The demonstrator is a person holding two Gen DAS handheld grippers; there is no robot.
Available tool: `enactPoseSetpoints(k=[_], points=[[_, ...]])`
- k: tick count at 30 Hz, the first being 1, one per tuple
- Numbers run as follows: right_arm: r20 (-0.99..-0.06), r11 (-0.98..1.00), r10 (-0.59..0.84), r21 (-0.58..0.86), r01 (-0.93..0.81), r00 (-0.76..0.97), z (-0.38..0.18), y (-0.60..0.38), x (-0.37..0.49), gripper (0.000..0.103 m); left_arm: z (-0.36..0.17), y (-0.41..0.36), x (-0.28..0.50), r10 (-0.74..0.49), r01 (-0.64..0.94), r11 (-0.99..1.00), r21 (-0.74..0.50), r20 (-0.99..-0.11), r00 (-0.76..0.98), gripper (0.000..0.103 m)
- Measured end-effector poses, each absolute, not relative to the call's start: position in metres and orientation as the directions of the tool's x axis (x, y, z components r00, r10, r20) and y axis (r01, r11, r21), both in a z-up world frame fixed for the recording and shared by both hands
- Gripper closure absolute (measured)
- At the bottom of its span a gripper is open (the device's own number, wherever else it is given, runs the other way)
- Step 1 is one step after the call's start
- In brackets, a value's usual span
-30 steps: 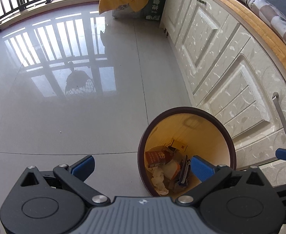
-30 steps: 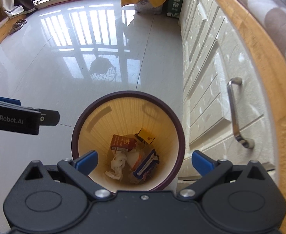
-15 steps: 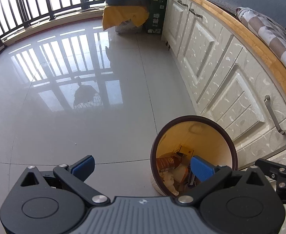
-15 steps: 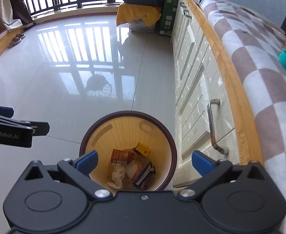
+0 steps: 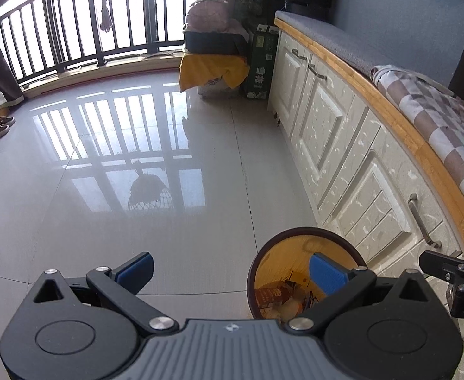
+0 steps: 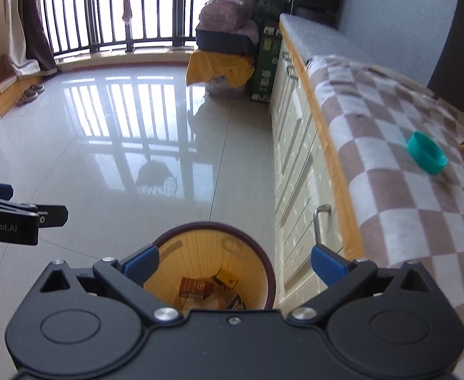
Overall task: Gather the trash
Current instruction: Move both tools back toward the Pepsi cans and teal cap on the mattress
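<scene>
Right wrist: bin [image 6: 265, 261] lies below spread right gripper [image 6: 233, 264].

Glossy grey tiled floor [image 6: 111, 145], round bin [image 6: 266, 272] of trash standing on it at 6 o'clock beside cabinet fronts, bench [image 6: 390, 190] at 3 o'clock under checked cloth [image 6: 374, 145], teal cap [image 6: 426, 152] lying on cloth

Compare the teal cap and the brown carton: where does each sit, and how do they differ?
The teal cap lies on the checked cloth atop the bench; the brown carton lies down inside the trash bin on the floor. The cap is round and ribbed; the carton is boxy and printed. The cap is alone; the carton sits among other trash. Neither is held: left gripper and right gripper are open.
</scene>
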State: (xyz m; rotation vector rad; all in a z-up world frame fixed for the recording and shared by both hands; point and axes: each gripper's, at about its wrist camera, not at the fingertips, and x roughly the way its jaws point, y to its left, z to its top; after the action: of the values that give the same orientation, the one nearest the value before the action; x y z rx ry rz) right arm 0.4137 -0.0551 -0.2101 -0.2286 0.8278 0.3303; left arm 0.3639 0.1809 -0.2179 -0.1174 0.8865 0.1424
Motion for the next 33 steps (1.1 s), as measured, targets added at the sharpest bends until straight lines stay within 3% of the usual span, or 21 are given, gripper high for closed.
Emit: enactPoseSetpoints(k=[14, 24, 29, 33], points=[[-0.576, 0.966, 0.185, -0.042, -0.254, 0.796, -0.160, -0.110, 0.401, 0.000, -0.179, 0.127, 0.363, 0.052, -0.140, 0.985, -0.100, -0.600, 0.798, 0.000], [-0.460, 0.989, 0.124, -0.011, -0.145, 0.879, -0.138, -0.197, 0.401, 0.000, -0.178, 0.076, 0.370, -0.052, -0.037, 0.985, -0.170, -0.488, 0.872, 0.000], [-0.437, 0.991, 0.080, -0.059, -0.117, 0.896, -0.133, -0.243, 0.411, 0.000, -0.177, 0.045, 0.373, -0.094, 0.020, 0.986, -0.164, -0.459, 0.883, 0.000], [-0.432, 0.998, 0.053, -0.018, -0.067, 0.900, -0.136, -0.282, 0.425, 0.000, -0.174, 0.016, 0.378, -0.137, 0.083, 0.986, -0.143, -0.428, 0.894, 0.000]])
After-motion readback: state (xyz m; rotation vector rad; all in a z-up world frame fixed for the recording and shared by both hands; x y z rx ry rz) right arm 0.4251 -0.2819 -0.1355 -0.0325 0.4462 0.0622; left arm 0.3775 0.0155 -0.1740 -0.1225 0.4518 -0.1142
